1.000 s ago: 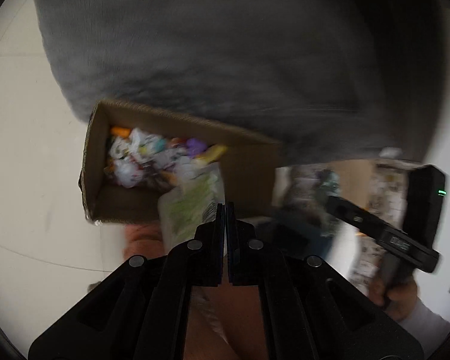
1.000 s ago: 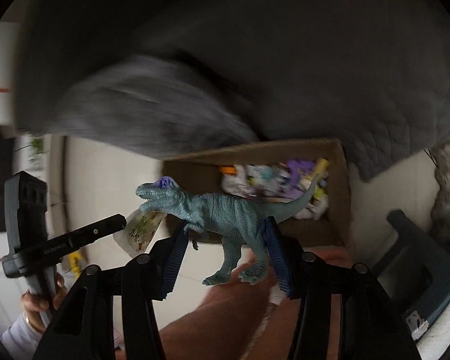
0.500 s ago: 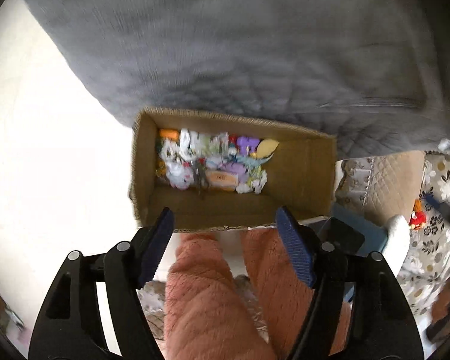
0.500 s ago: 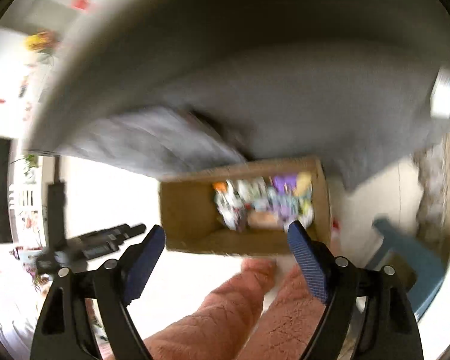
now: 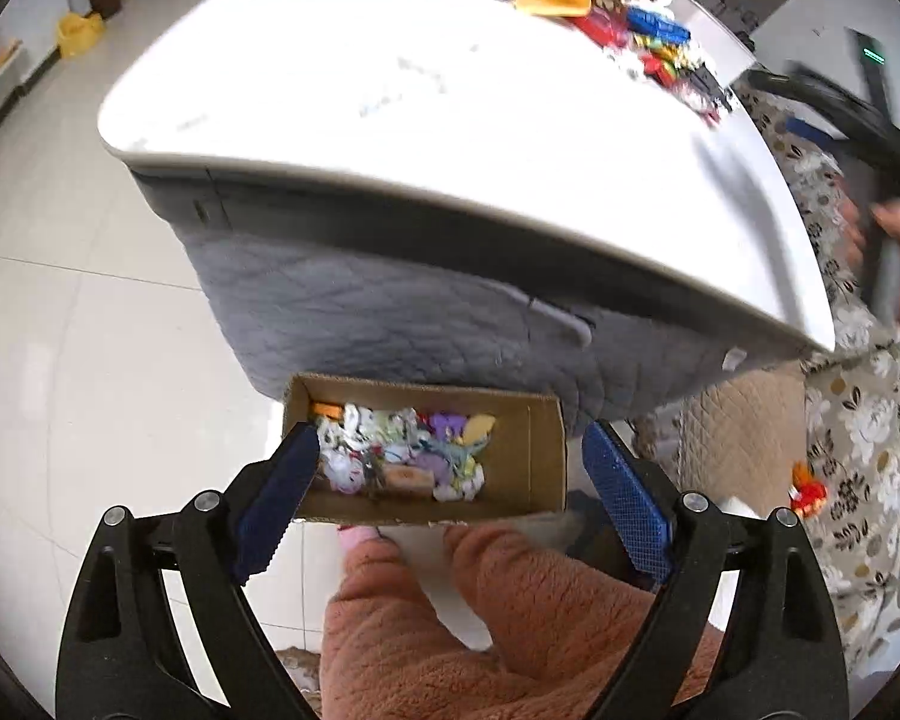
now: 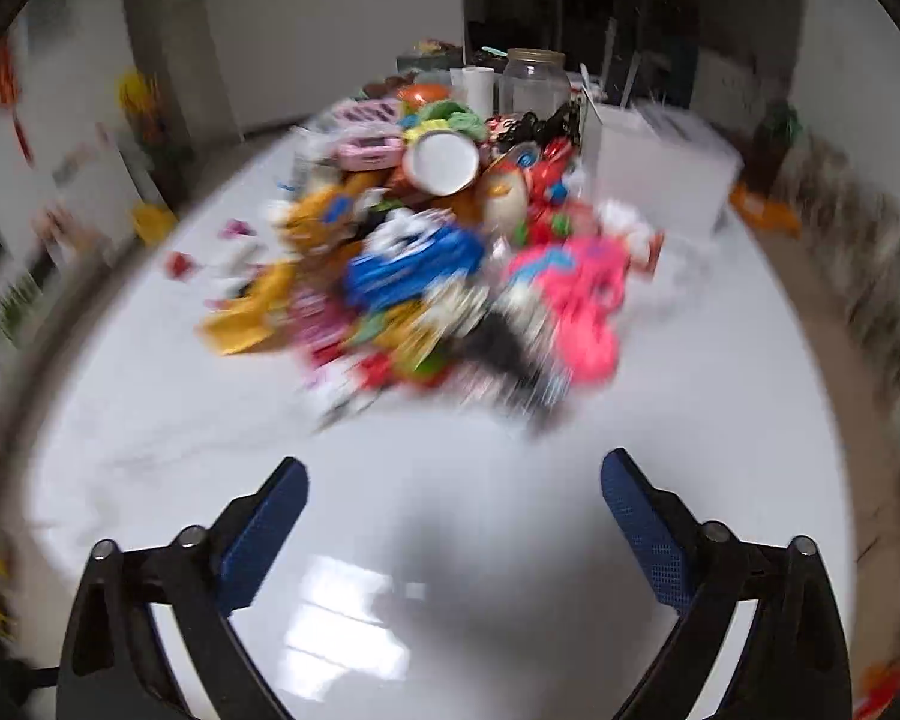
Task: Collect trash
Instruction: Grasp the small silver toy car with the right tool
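Now both your tools, left point(image 5: 450, 489) and right point(image 6: 453, 525), have just opened and hold nothing; the box point(image 5: 543, 456) below the surface point(image 5: 426, 102) is part-filled, while a heap point(image 6: 438, 264) above awaits.

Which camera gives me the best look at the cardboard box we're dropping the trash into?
The left wrist view. It looks down into the cardboard box on the floor below the table's edge, sharp enough to show the pile of wrappers and small toys inside. The right wrist view shows none of it, only the blurred tabletop and clutter heap.
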Motion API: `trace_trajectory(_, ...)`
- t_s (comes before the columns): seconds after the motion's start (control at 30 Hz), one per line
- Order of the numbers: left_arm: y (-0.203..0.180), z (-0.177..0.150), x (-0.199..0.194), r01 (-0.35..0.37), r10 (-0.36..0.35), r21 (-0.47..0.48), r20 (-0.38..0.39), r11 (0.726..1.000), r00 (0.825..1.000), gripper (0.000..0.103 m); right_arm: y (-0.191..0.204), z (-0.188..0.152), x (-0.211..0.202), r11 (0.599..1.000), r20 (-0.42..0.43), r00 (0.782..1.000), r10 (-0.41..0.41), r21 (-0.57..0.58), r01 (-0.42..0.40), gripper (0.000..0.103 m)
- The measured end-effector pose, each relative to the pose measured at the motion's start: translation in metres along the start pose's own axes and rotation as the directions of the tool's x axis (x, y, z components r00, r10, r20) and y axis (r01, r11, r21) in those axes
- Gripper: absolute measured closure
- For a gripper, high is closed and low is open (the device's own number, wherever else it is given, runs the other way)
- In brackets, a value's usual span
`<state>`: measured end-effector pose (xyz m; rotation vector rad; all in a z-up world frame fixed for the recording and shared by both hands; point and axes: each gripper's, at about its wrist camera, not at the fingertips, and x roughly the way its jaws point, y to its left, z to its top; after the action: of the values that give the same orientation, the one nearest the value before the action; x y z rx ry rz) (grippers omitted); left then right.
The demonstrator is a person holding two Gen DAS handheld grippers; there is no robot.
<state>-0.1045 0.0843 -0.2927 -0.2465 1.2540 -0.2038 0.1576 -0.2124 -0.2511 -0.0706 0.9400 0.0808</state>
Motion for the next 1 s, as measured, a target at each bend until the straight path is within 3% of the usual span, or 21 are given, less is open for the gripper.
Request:
trace_trajectory(0.1,-0.003,0.001,-0.001,-0.025,0.025,-0.034,-0.002,0.999,1.000,0.016,0.001,0.023,0.042,0.987,-0.055,0.993,-0.103,-0.126,0.095,0.018)
trace_trajectory(0.13,-0.005,0.001,0.001,-0.037,0.037,-0.048,-0.010,0.998,0.999,0.016,-0.001,0.028,0.054,0.982,-0.071,0.990,-0.126,-0.153,0.114,0.025)
trace_trajectory(0.2,-0.010,0.002,-0.001,-0.048,0.047,-0.057,-0.014,0.997,0.999,0.016,-0.005,0.033,0.073,0.976,-0.112,0.985,-0.129,-0.190,0.106,0.059)
trace_trajectory(0.23,-0.013,0.003,-0.003,-0.051,0.050,-0.061,-0.010,0.997,0.999,0.016,-0.009,0.035,0.080,0.983,-0.165,0.983,-0.075,-0.176,0.045,0.075)
trace_trajectory(0.43,-0.038,0.027,-0.004,-0.018,0.019,-0.046,0.026,0.999,0.999,0.016,-0.031,0.016,0.027,0.991,-0.136,0.985,0.106,-0.068,-0.116,0.075)
trace_trajectory(0.53,-0.052,0.059,0.000,-0.013,0.014,-0.014,0.059,1.000,0.998,0.016,-0.053,-0.007,-0.013,0.975,-0.090,0.971,0.221,0.034,-0.218,0.075)
trace_trajectory(0.67,-0.068,0.129,0.006,-0.026,0.018,0.054,0.154,0.998,0.988,0.016,-0.060,-0.035,-0.060,0.946,-0.026,0.953,0.303,0.125,-0.298,0.074)
trace_trajectory(0.8,-0.085,0.225,0.042,-0.103,0.074,0.138,0.202,0.985,0.977,0.016,-0.063,-0.062,-0.081,0.925,-0.008,0.942,0.336,0.194,-0.328,0.074)
trace_trajectory(1.0,-0.103,0.318,0.098,-0.278,0.237,0.219,0.195,0.935,0.952,0.016,-0.073,-0.081,-0.091,0.906,0.011,0.937,0.350,0.250,-0.341,0.076)
